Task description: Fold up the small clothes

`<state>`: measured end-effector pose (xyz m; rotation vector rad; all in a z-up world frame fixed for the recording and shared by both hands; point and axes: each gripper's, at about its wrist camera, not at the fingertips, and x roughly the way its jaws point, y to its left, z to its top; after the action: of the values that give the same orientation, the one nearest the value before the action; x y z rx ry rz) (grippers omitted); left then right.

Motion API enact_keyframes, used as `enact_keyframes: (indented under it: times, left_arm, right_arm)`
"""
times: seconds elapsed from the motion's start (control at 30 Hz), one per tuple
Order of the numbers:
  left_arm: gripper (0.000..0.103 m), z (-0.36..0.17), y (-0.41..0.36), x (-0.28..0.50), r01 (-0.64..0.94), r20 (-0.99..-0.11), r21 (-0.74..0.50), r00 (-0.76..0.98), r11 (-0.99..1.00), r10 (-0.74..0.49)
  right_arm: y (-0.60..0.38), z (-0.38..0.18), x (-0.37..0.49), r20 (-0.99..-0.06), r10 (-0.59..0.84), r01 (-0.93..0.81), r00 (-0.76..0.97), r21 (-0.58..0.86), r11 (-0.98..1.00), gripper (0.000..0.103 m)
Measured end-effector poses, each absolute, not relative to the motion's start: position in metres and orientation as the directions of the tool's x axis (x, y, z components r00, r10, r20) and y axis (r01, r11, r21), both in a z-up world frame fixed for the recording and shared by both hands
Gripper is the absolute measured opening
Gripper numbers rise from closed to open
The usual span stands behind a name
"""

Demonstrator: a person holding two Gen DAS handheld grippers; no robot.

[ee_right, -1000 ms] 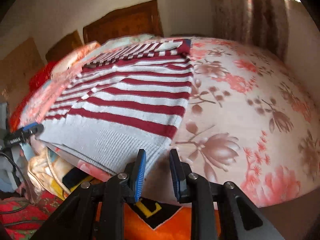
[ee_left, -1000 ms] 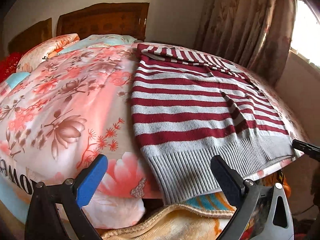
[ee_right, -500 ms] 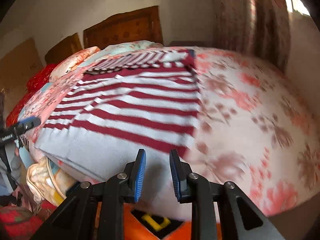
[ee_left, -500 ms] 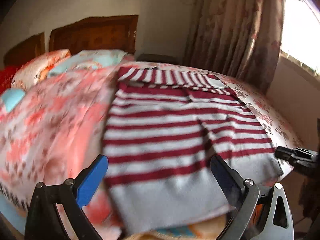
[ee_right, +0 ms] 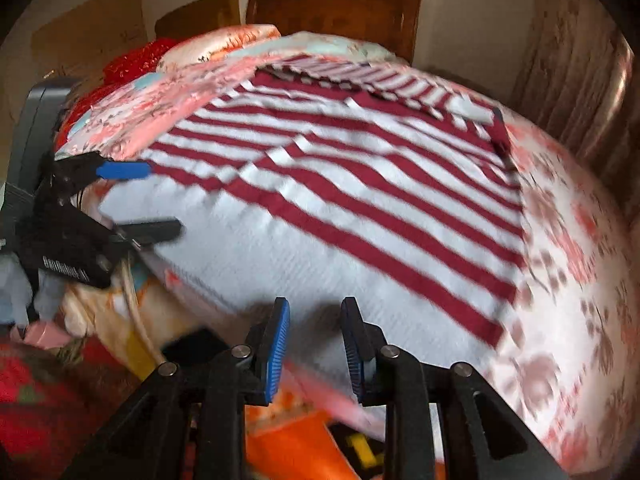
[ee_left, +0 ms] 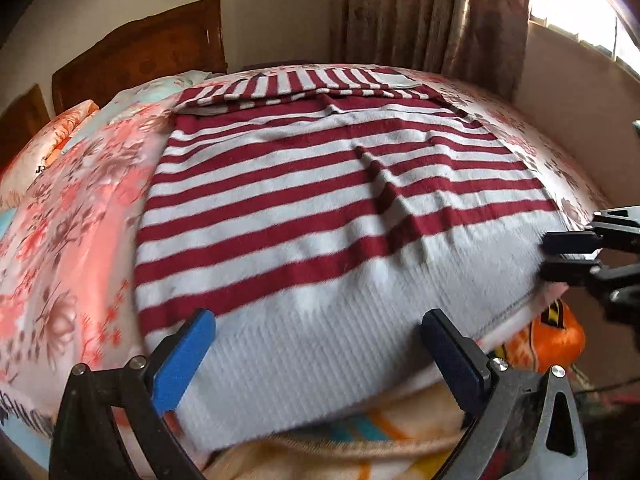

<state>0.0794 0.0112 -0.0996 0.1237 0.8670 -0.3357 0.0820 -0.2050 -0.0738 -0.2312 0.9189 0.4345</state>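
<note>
Sweater: your red-and-white striped sweater (ee_left: pixel 320 208) lies flat on the flowered bedspread (ee_left: pixel 72 216), grey hem at the near bed edge.
Left gripper (ee_left: pixel 316 354): jaws wide apart above the hem, nothing held.
Right gripper (ee_right: pixel 314 344): jaws narrow and opening over the hem, not pinching it.
Background: wooden headboard (ee_right: pixel 336 8), curtain (ee_left: pixel 432 12).

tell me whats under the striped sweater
The striped sweater lies flat on a pink floral bedspread, which shows around it. Whatever sits beneath the sweater's middle is covered.
</note>
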Motion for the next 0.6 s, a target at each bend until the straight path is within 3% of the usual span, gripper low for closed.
enact_keyframes:
  times: [0.2, 0.33, 0.43, 0.6]
  left_arm:
    - [0.103, -0.091, 0.005, 0.076, 0.336, -0.754, -0.061, 0.601, 0.94, -0.264]
    - [0.103, -0.077, -0.023, 0.074, 0.369, -0.699, -0.015, 0.661, 0.929, -0.273]
    - [0.103, -0.091, -0.038, 0.081, 0.388, -0.729, 0.028, 0.638, 0.921, -0.247]
    - [0.103, -0.098, -0.017, 0.077, 0.389, -0.735, -0.034, 0.614, 0.921, -0.287]
  right_arm:
    - [-0.218, -0.068, 0.069, -0.813, 0.208, -0.405, 0.544, -0.038, 0.913, 0.027]
    - [-0.201, -0.056, 0.08, -0.752, 0.285, -0.416, 0.594, 0.015, 0.909, 0.027]
    - [-0.181, -0.069, 0.095, -0.771, 0.266, -0.423, 0.579, -0.005, 0.906, 0.027]
    - [-0.185, -0.081, 0.086, -0.771, 0.266, -0.465, 0.578, -0.043, 0.884, 0.028]
